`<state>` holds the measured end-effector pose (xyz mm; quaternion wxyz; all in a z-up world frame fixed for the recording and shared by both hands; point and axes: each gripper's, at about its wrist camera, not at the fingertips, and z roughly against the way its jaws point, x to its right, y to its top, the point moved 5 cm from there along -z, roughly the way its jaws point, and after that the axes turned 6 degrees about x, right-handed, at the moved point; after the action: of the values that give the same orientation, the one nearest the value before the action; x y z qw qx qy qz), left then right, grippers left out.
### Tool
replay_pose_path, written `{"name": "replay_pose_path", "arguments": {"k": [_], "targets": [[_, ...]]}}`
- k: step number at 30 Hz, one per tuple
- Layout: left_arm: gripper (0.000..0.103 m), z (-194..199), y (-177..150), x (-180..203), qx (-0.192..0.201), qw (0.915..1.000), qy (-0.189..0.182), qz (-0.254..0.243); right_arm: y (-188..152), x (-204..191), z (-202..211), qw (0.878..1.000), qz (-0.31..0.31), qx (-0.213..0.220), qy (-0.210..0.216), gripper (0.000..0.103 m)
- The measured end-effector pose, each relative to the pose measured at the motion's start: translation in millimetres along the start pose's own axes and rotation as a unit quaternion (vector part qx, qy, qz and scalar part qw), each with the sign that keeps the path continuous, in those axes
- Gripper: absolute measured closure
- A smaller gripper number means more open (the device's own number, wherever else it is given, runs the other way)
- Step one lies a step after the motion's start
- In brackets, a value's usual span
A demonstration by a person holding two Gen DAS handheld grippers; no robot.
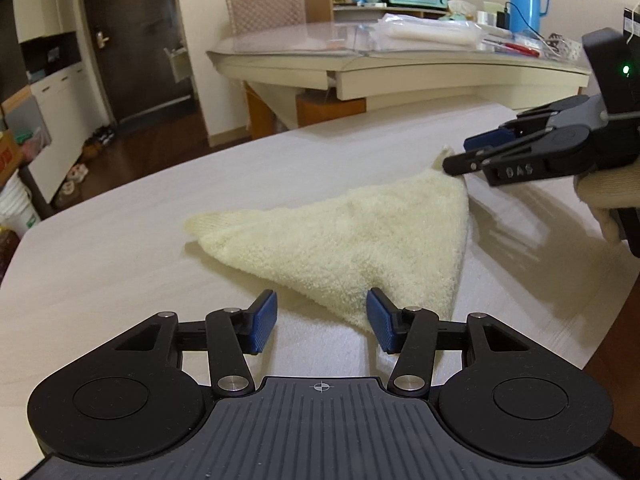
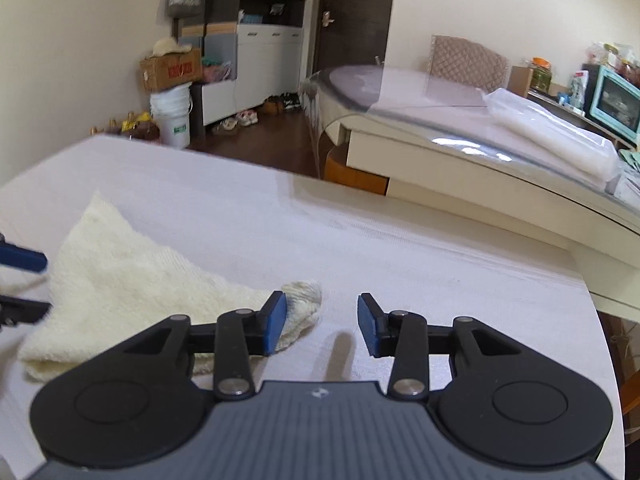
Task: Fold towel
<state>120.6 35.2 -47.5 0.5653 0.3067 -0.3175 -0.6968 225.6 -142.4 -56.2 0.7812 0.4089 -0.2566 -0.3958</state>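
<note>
With the cream towel [image 1: 352,240] lying as a triangle mid-table [image 1: 120,280], we judge one fold done, both the left gripper [image 1: 322,322] and right gripper [image 2: 322,322] spread and empty, so next we must pinch the corner at two o'clock.

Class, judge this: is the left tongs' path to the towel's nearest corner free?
Probably yes: the left tongs stand open, nothing between them and the towel corner.

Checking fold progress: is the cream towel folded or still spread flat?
Folded. The cream towel lies on the white table as a triangle with doubled layers at its edges, and a corner pokes out.
</note>
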Motion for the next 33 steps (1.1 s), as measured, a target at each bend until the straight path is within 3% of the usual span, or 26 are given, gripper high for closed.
{"name": "replay_pose_path", "arguments": {"k": [6, 11, 16, 22, 28, 33], "targets": [[0.047, 25, -2, -18, 0.021, 0.9984, 0.013, 0.051, 3, 18, 28, 0.994, -0.093, 0.047, 0.024, 0.057], [0.046, 33, -14, -29, 0.013, 0.9962, 0.029, 0.081, -11, 23, 37, 0.989, -0.132, 0.043, 0.042, 0.057], [0.044, 33, -22, -32, 0.002, 0.9934, 0.046, 0.105, -17, 17, 34, 0.989, -0.137, 0.036, 0.051, 0.057], [0.032, 33, -24, -37, -0.003, 0.9904, 0.075, 0.116, -13, 12, 26, 0.99, -0.128, 0.031, 0.056, 0.057], [0.011, 29, -25, -44, -0.01, 0.9888, 0.086, 0.121, -6, 10, 11, 0.99, -0.125, 0.022, 0.059, 0.057], [0.009, 28, -25, -48, -0.01, 0.9884, 0.091, 0.121, -4, 7, 0, 0.99, -0.122, 0.015, 0.061, 0.059]]}}
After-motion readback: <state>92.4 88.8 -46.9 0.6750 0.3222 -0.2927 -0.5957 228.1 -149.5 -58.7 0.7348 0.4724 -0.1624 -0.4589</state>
